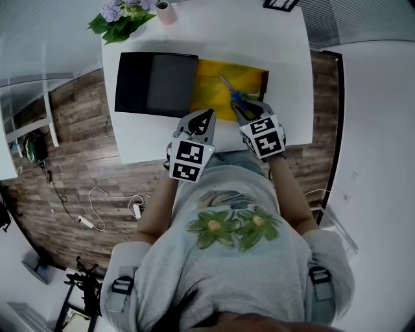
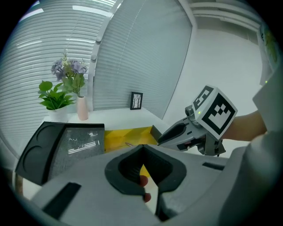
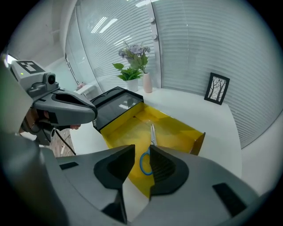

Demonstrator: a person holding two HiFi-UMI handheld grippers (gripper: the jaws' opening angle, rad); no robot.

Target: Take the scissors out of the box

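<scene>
The scissors (image 1: 235,98) with blue handles lie in the open yellow box (image 1: 211,78) on the white table. In the right gripper view the blue handle (image 3: 143,162) shows through the gap between the jaws, and the blades point away into the box (image 3: 128,132). My right gripper (image 1: 249,109) hangs just above the handles, open, its pads not touching them. My left gripper (image 1: 206,114) hovers over the box's near left corner, its jaw tips together with nothing between them. The black lid (image 1: 155,84) lies against the box on the left.
A plant with purple flowers (image 1: 123,14) and a pink vase (image 1: 165,11) stand at the table's far edge. A small picture frame (image 3: 217,88) stands at the back right. The table's front edge runs right below both grippers, with wooden floor around.
</scene>
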